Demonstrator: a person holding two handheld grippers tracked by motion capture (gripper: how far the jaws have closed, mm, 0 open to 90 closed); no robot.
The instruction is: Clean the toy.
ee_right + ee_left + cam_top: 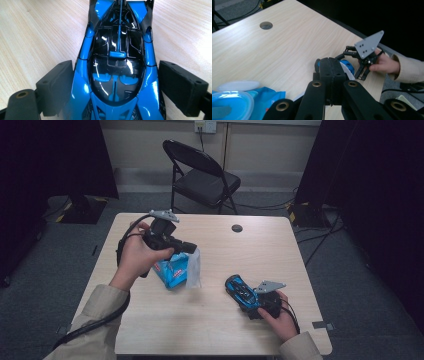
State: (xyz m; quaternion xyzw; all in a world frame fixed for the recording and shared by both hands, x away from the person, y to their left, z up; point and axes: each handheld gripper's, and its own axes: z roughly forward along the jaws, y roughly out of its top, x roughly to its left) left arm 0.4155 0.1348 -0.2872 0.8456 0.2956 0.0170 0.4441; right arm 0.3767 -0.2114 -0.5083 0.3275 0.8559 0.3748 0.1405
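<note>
Right gripper view puts me closest to the work: my right tool (117,82) grasps the blue toy car (117,62) across its middle, one black pad (57,85) on each flank beside the dark cockpit glass. I grip there because the sides are the flattest parts and the top is left bare for cleaning. From above, that car (241,290) sits near the right end of the near edge of the tabletop (210,330). Its length runs away from my hand and inward toward the middle. Whether its wheels rest on the wood or hang just over it I cannot tell.

Further in, left of the middle, lies the blue wipes pack (172,272). Its round lid (238,85) is flipped open beside the mouth so a sheet can come out freely. My left tool (192,248) hangs just over the pack's right end, clenched. In the left gripper view its pads (331,72) meet with no gap. A pale sheet, which I take for a wipe (194,267), hangs from the tips down past the pack, so I judge it is pinched by its top corner and draping loose. That tool looks across the bare wood straight at the car and the right tool (354,62), which fits bringing the wipe over to it.

Beyond both, near the far edge, is the round cable hole (237,228), well clear of everything. Past the tabletop stands a black folding chair (202,175).
</note>
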